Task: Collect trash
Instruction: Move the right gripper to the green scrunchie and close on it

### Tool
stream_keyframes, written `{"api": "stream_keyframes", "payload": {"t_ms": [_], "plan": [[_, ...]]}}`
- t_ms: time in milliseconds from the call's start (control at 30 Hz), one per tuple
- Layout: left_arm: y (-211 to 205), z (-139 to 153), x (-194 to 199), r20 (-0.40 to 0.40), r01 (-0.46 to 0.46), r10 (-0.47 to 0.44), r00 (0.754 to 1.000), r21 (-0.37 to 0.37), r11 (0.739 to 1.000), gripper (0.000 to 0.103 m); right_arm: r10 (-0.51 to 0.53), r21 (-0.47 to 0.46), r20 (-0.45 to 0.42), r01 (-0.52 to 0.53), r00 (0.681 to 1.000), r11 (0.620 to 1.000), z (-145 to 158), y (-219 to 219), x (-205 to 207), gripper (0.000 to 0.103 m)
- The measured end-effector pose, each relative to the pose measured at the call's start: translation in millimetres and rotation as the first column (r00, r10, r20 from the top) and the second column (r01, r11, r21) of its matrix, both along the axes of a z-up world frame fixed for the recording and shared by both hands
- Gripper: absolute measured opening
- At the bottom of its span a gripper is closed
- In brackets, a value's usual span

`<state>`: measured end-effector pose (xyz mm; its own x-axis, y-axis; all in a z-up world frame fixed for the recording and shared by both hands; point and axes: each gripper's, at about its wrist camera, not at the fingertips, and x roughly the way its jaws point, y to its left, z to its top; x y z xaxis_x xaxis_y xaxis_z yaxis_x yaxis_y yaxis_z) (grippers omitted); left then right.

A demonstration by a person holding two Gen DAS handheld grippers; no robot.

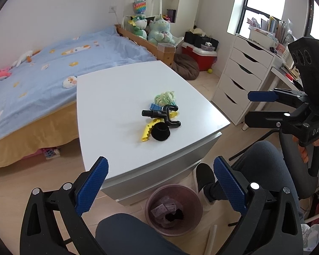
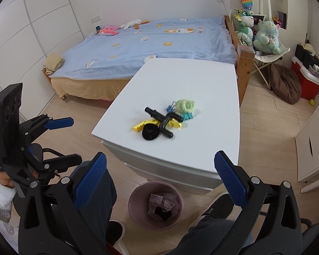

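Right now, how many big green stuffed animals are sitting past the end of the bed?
2. The dark green dragon plush sits against the bed frame, and the pale green plush sits beside it on the folding chair. Others may be hidden.

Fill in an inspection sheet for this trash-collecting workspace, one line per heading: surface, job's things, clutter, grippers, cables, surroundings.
Surface: white cabinet top, bare apart from one pile near its middle.
Job's things: pile of a black forked plastic piece, black round cap, yellow toothed clip, blue binder clips and a green crumpled wad; pink bin on the floor below the cabinet, already holding scraps.
Clutter: nothing seen beyond the pile.
Grippers: left gripper and right gripper both open, empty, short of the pile.
Cables: nothing seen on the cabinet.
Surroundings: blue bed, plush toys, white drawers.
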<state>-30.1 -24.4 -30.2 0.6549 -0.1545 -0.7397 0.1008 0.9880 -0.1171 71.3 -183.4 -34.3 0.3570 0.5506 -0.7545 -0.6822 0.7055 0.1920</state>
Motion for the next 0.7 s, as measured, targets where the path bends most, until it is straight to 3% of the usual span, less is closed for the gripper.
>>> {"api": "stream_keyframes", "payload": {"t_ms": [400,700], "plan": [[3.8,-1.8,16.0,-0.005,-0.002,0.002,1.0,-0.005,1.0,0.095,0.036,-0.049,0.014,-0.035,0.999,0.998,-2.7,33.1,66.7,0.099],[5.7,-3.4,14.8,-0.017,-0.015,0.015,1.0,-0.01,1.0,0.095,0.086,-0.109,-0.026,-0.088,0.996,0.99,-28.3,65.0,113.1,0.099]]}}
